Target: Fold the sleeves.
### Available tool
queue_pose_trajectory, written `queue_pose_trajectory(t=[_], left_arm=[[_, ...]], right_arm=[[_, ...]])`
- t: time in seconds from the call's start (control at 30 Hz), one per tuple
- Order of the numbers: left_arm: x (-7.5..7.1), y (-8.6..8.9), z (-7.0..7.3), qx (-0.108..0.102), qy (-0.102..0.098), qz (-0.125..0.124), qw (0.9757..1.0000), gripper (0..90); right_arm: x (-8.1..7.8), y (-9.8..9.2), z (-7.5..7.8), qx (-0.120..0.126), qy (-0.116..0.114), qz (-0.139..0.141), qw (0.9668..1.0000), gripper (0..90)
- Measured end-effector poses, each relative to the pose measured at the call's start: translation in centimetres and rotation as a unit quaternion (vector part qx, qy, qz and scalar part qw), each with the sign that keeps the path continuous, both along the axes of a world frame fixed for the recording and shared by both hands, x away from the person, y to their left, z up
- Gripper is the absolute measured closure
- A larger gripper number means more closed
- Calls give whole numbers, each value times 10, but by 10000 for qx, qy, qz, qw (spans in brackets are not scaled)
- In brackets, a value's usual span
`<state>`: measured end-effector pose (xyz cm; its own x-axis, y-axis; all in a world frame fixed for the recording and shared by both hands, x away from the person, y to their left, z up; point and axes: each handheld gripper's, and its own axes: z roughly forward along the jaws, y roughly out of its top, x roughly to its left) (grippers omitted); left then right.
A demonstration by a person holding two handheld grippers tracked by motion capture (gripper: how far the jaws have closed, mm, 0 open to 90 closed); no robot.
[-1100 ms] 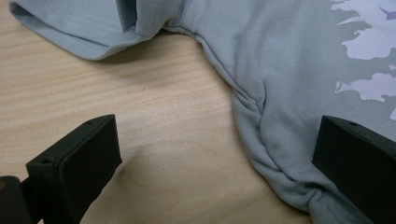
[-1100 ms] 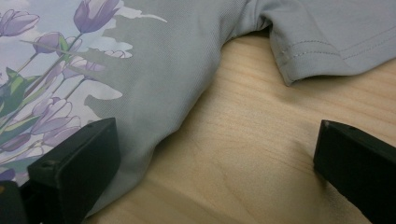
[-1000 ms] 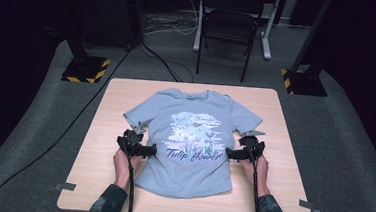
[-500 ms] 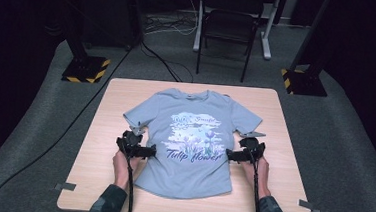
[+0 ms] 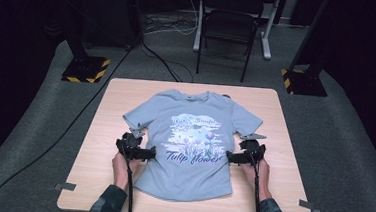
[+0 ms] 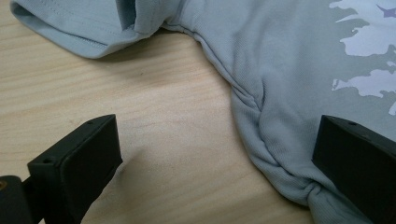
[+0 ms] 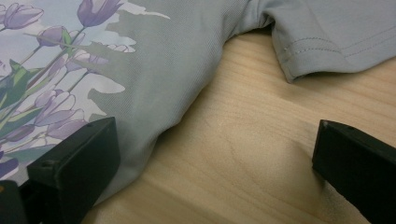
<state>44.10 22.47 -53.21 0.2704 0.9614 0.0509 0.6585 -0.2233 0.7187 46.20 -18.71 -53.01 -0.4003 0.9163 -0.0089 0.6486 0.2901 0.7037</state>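
So we've got a light blue T-shirt (image 5: pixel 193 141) lying flat, print side up, in the middle of the table (image 5: pixel 283 143), collar pointing away from us and hem toward us. Its long axis runs straight away from us, collar to hem.

Our left gripper (image 5: pixel 140 153) sits at the shirt's left side seam, just below the sleeve, and our right gripper (image 5: pixel 237 157) mirrors it at the right side seam. Both are spread wide and holding nothing. In the left gripper view, one jaw rests over the shirt body and the other over bare wood, so the side edge runs right between them; the fabric there is bunched into a small ridge. Same story in the right gripper view: one jaw on the printed front, one on the table.

Each hand is equally near its own edge. Our guess is the next move is pinching both sides. There's a fair strip of bare table on either side of the shirt for that.
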Motion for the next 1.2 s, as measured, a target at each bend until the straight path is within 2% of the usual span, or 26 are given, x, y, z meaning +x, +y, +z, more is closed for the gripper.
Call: queue_pose_trajectory(t=[1.2], left_arm=[[-19, 1, -1, -39, 19, -56, 10000, 8]], right_arm=[[-20, 0, -2, -18, -107, 102, 9999, 0]])
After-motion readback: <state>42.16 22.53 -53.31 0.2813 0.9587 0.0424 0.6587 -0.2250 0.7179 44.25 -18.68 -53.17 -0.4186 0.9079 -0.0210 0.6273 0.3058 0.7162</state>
